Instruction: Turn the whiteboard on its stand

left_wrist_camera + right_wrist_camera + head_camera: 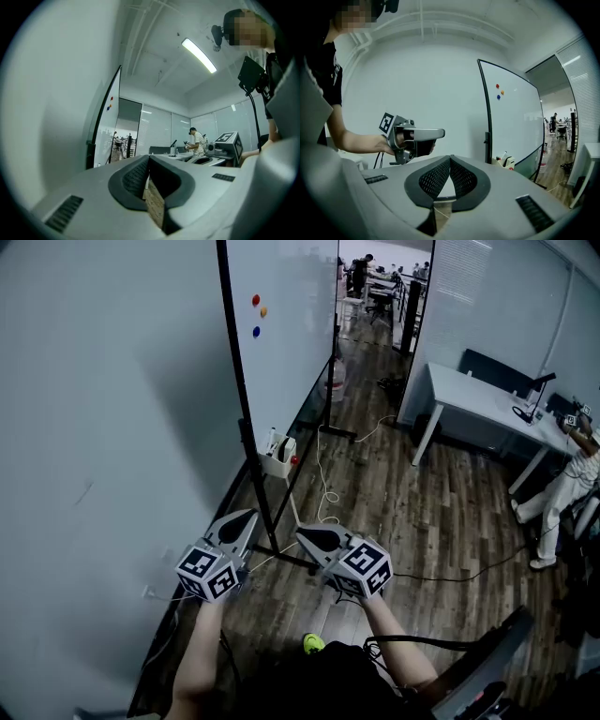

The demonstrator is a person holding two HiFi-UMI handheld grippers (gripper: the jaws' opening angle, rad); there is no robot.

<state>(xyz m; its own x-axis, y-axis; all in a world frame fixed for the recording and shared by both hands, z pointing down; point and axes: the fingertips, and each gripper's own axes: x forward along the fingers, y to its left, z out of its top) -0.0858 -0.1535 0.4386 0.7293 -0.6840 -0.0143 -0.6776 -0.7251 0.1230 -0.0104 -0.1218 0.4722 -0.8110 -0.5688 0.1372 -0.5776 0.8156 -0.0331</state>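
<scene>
Nearest, two bare forearms reach forward and down from the bottom of the head view, roughly side by side, each hand wrapped round a gripper handle. The left gripper (249, 516) points away and slightly right. Its jaws are pressed together with nothing between them. The right gripper (302, 534) sits just right of it, angled away and left, so the two noses converge. Its jaws also meet at the tips and hold nothing.

Between the noses and just beyond them, the black near post (266, 512) of the stand runs down to a foot bar (292, 560) on the wood floor (422, 512). Neither gripper has hold of it.

The whiteboard (286, 343) stands upright, seen almost edge-on, stretching away alongside the grey wall (103, 409) on the left. Three magnets (256, 315) sit on its face. A small tray of bottles (278, 456) hangs at its lower edge.

Far right, a person (562, 488) stands by a white desk (483, 395).
</scene>
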